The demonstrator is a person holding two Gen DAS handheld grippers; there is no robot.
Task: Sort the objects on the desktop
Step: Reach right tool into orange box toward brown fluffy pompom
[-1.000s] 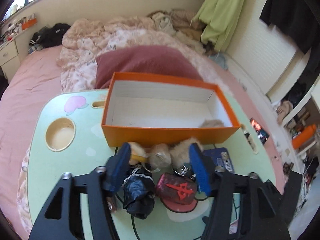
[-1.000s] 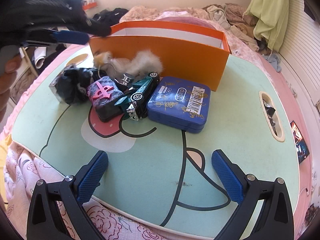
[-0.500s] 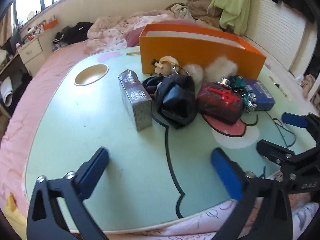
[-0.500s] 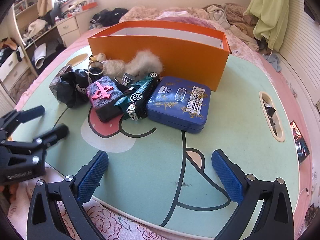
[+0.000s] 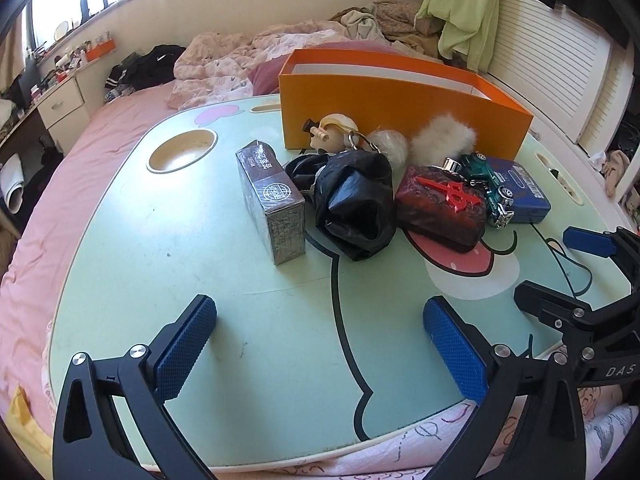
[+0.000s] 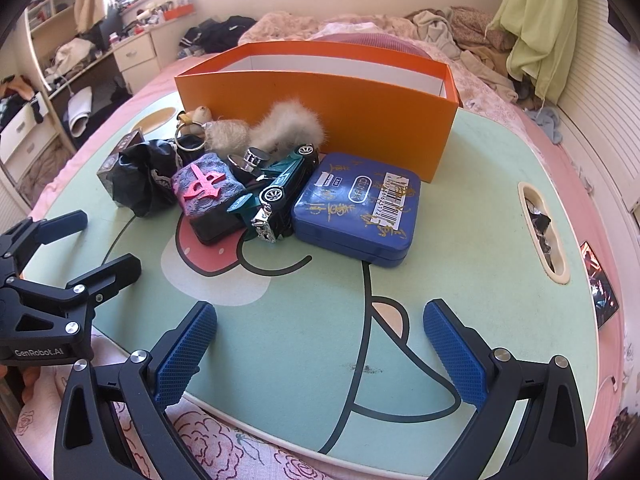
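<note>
Two grippers low in frame, left gripper just opened wide, right gripper wide too, nothing between either's pads. Mid-frame, grey carton lying long axis toward upper left; toy car nose toward lower left, against blue tin. Beyond, orange box, contents hidden.

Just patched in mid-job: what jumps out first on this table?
The tall orange box at the table's far side dominates. Against its front wall huddles a cluster: blue tin, green toy car, red-emblem case, black bag, grey carton. Both the left gripper and right gripper stand open, empty, near the table's front edge.
</note>
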